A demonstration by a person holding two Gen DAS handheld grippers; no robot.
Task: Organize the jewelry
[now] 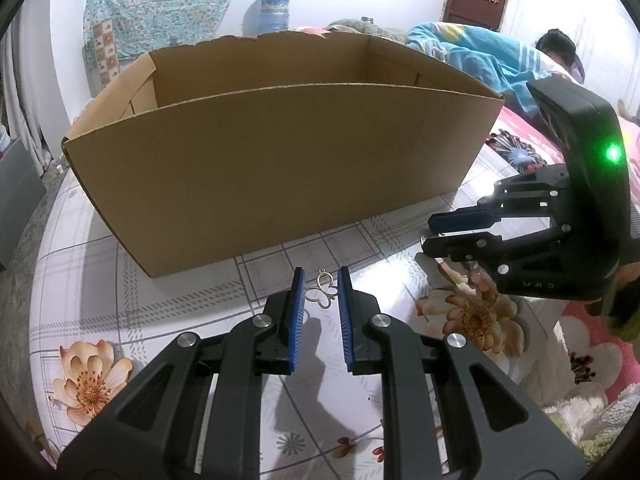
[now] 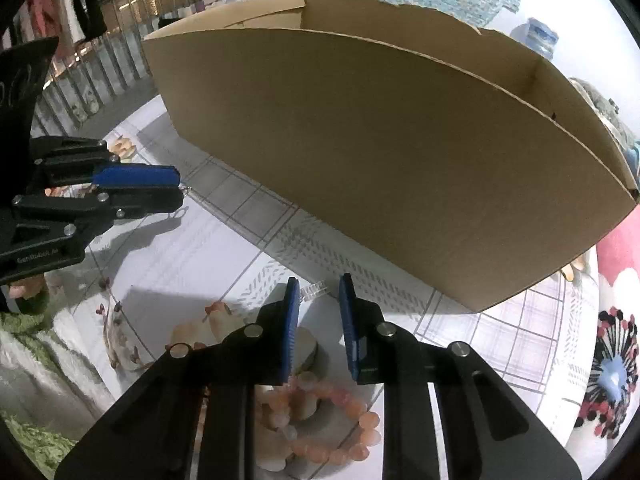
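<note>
Starting at the left, the left gripper (image 1: 321, 286) points down at the flowered tablecloth (image 1: 168, 280) with its blue pads a narrow gap apart. A thin gold butterfly pendant (image 1: 323, 290) lies on the cloth between the fingertips; the pads stand just beside its wings, and I cannot tell whether they press on it or only bracket it. Nothing is lifted.

Straight ahead of that claw, just beyond the pendant, stands the open cardboard box (image 1: 280, 184). What can be seen of its inside looks bare, though its floor is hidden by the near wall.

Further right, the right gripper (image 2: 319, 292) also tilts down toward the cloth, jaws slightly parted and empty. A small clear ring-like piece (image 2: 315, 291) lies on the cloth between its tips, not visibly clamped. Below and behind those tips, close under the fingers, a peach bead bracelet (image 2: 340, 428) rests on the table. The box wall rises just ahead of this claw too.

As a judgement, the sorting looks barely begun: no jewelry shows in the box, and at least the pendant, the clear piece and the bracelet remain out on the table. Each piece is yet to be gripped, raised over the near wall and released inside.
</note>
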